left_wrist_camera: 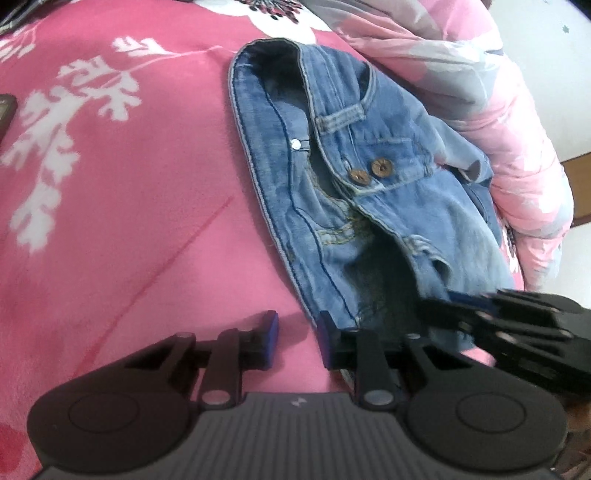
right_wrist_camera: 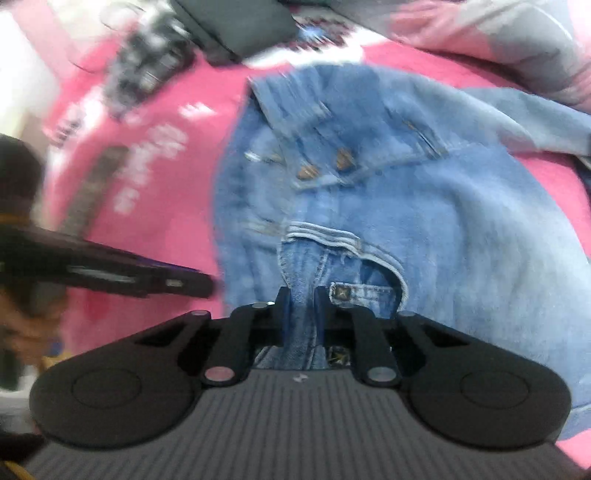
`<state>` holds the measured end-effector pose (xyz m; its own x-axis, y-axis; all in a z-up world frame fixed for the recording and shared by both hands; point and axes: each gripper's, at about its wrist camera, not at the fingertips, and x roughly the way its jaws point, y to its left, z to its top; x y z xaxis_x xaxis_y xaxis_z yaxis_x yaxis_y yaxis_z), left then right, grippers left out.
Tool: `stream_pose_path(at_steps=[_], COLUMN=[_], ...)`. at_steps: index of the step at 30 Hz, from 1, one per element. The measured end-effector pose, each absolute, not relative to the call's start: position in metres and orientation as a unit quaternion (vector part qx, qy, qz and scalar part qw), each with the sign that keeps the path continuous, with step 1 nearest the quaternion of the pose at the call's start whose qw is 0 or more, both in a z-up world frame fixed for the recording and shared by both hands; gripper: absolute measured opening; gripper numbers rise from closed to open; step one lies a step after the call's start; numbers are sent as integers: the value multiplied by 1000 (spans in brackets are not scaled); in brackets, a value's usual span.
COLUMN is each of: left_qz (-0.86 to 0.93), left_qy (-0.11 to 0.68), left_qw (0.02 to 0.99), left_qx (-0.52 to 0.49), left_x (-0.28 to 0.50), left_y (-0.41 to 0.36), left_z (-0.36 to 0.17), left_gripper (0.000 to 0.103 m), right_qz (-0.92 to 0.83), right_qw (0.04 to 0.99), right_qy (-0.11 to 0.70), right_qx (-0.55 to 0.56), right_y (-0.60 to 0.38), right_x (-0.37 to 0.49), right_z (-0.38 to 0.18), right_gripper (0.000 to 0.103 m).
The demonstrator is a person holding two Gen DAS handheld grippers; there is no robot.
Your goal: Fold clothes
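Blue jeans [left_wrist_camera: 351, 192] lie crumpled on a pink flowered blanket [left_wrist_camera: 129, 221], waistband and two brown buttons [left_wrist_camera: 371, 171] showing. My left gripper [left_wrist_camera: 297, 338] is open just off the jeans' near-left edge, its right finger touching the denim hem, nothing between the fingers. In the right wrist view, which is blurred, my right gripper [right_wrist_camera: 303, 306] is shut on a bunched fold of the jeans [right_wrist_camera: 406, 192] near a belt loop. The right gripper [left_wrist_camera: 517, 332] shows in the left wrist view at lower right, and the left gripper [right_wrist_camera: 147, 277] in the right wrist view at left.
A pink and grey quilt [left_wrist_camera: 498, 110] is heaped along the right of the jeans. A dark flat object [right_wrist_camera: 236, 26] and a black patterned item [right_wrist_camera: 147, 62] lie at the far end of the blanket. A person's hand [right_wrist_camera: 26, 325] shows at the left edge.
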<state>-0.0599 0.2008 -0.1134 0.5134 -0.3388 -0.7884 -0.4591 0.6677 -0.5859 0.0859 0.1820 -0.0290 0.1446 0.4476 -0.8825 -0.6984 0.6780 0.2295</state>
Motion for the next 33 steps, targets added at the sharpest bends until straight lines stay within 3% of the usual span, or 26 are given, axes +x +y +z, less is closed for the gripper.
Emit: stream_pose_path(at_steps=[16,20,23,28,33], left_qz=[64,63,46,-2,1], left_qy=[455,451,444,435,459], left_qw=[746,743,743,731,723], left_qx=[-482,-490,-498,-525,-517], left_x=[-67,-62,-68,-75,-71], left_y=[222,217,211,190,157], left_z=[-118,-116,-111,-111,-119], left_gripper=[23,30,35,49,50], right_qz=[508,485,488,480,462], right_qw=[647,643,633,640,656], right_qy=[561,578,586,593,595], right_qx=[-91,-132,-131,-91,-45], right_y=[186,193,190,166,149], right_x=[62,60,68,111,161], right_z=[-42,-70,-50,-7,31], right_gripper=[11,22,56,57,60])
